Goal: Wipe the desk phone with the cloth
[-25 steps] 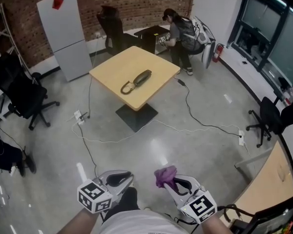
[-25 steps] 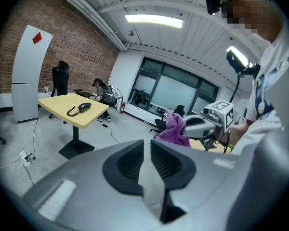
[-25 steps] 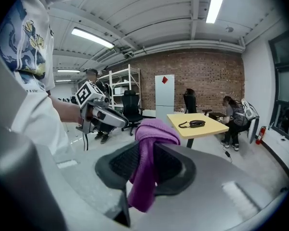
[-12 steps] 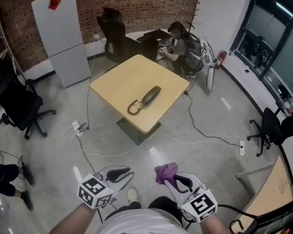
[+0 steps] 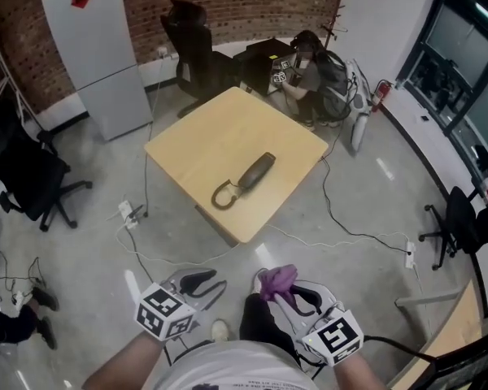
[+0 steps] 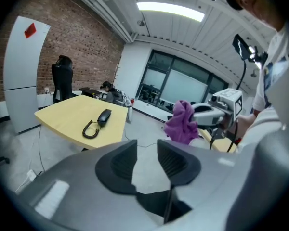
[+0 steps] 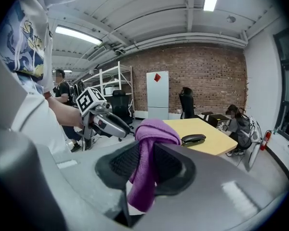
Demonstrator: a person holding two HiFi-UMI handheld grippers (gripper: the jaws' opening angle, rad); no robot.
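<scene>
While both grippers sit at the near edge, the head view lists: black desk phone handset (image 5: pixel 250 176) with coiled cord, lying on the square pale-wood table (image 5: pixel 220 128), far ahead, well apart from both and roughly midway between them. Its long axis runs near-left to far-right, cord at the near-left end.

Left gripper view: left gripper (image 6: pixel 147 150), jaws narrowly apart, just been opening, nothing between them; phone far left on the table.

Right gripper view: right gripper (image 7: pixel 145 154), jaws clamped on the folded purple cloth (image 7: pixel 153 129), which droops below them; phone far ahead, slightly right.

Judgement: neither arm is clearly nearer; the cloth-bearing right one should make the approach.
</scene>
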